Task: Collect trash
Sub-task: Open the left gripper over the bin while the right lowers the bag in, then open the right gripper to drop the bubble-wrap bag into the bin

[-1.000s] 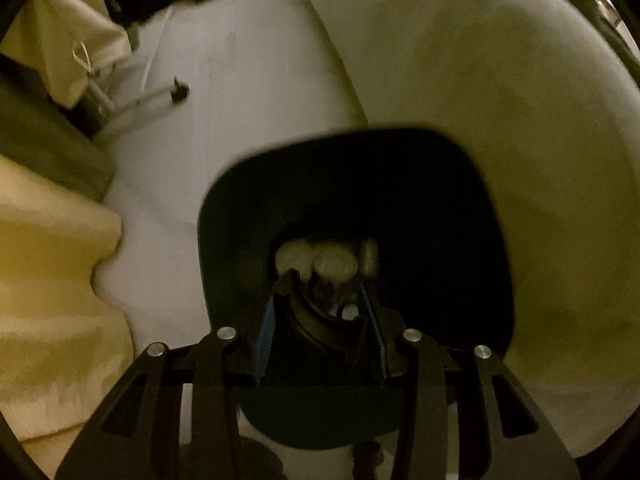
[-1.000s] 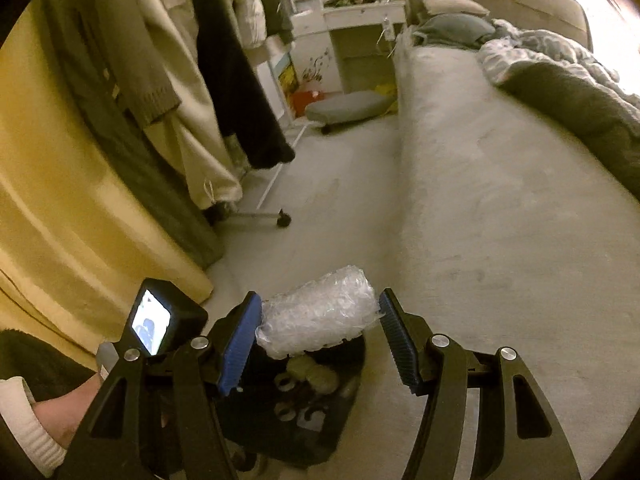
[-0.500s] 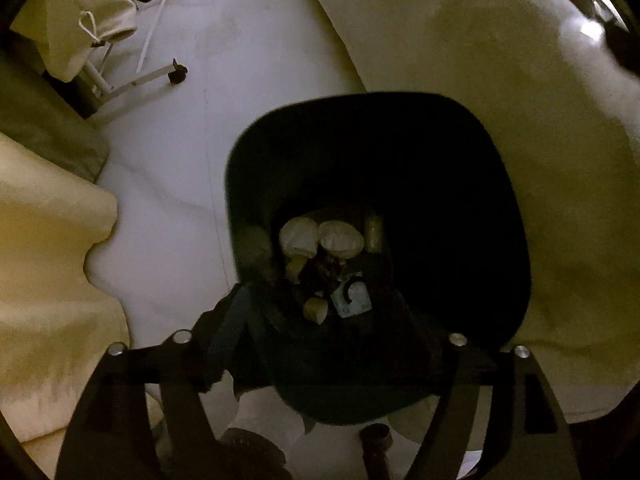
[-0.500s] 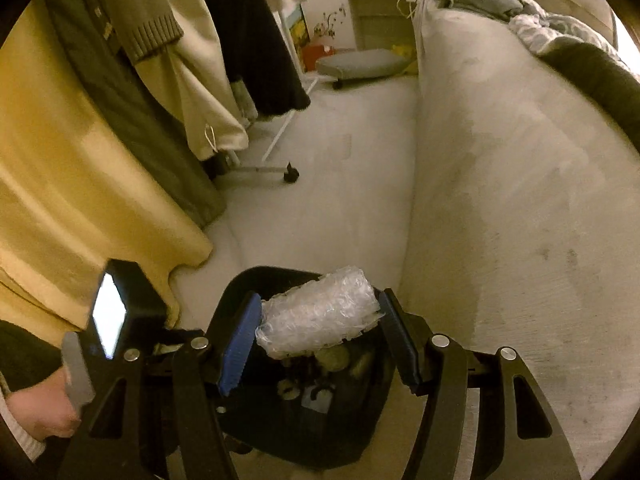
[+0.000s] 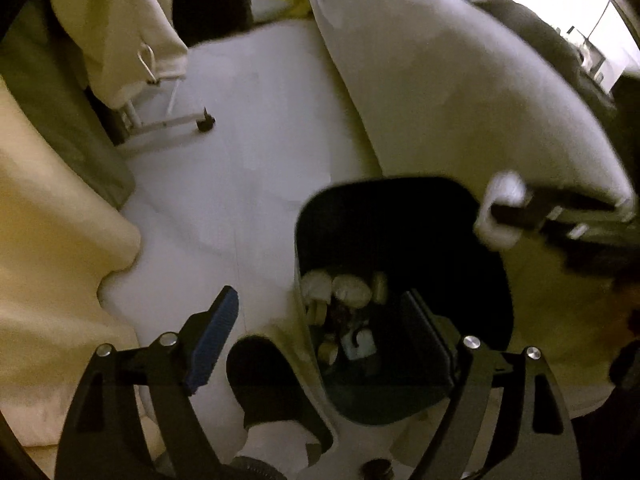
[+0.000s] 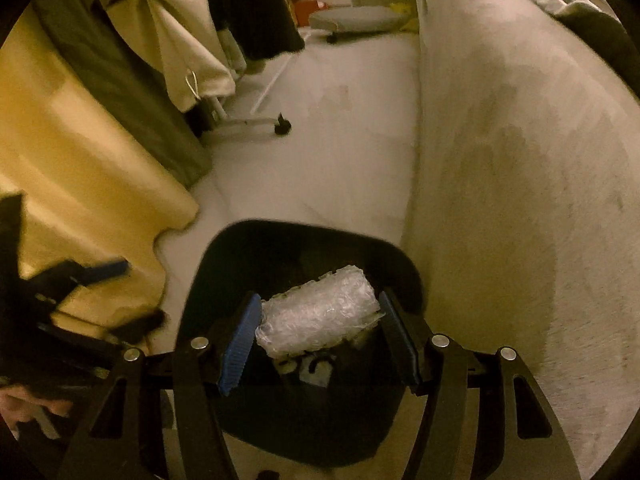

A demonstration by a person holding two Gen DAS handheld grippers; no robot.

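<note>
The wad of bubble wrap sits clamped between the blue pads of the right gripper, directly above the mouth of the black trash bin. From the right wrist camera the roll hangs over the bin's middle, with crumpled paper and other scraps lying at the bottom. The bin stands on the pale floor, close beside the edge of the bed, with a yellow curtain on the other side.

The left gripper has just been opening; its jaws stand wide with nothing between the pads, one finger over the floor and the other over the bin's inside. A dark foot shows beside the bin.

The step in hand looks like the drop. To do it well, the right gripper should keep the wad centred over the opening and low enough that the light, springy plastic cannot bounce off the rim. Opening fully and cleanly matters, since the crinkled film may cling to a ribbed pad. The left gripper is best kept clear of the fall.
</note>
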